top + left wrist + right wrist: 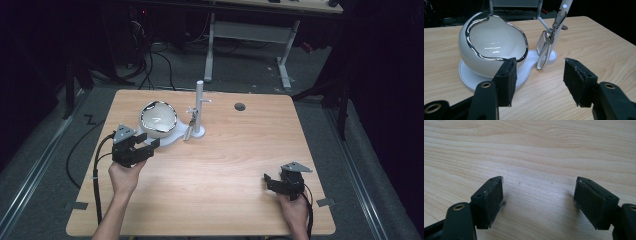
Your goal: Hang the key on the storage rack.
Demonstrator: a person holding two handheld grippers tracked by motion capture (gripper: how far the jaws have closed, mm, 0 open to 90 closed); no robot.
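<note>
High view has the left claw (148, 145) sitting just near-left of the white egg-shaped bowl (158, 119), jaws spread with nothing between them, pointing far-right at it. Bowl sits on a flat white base (172, 136) on the left half of the table (240, 165), and the same base carries an upright post (199, 107) to the bowl's right with a small clip thing (546, 45) dangling off it. Right claw (272, 181) rests well apart at the near right, also spread and empty. Left hand is clearly nearer. Count: one bowl, one post, one clip, two claws.
</note>
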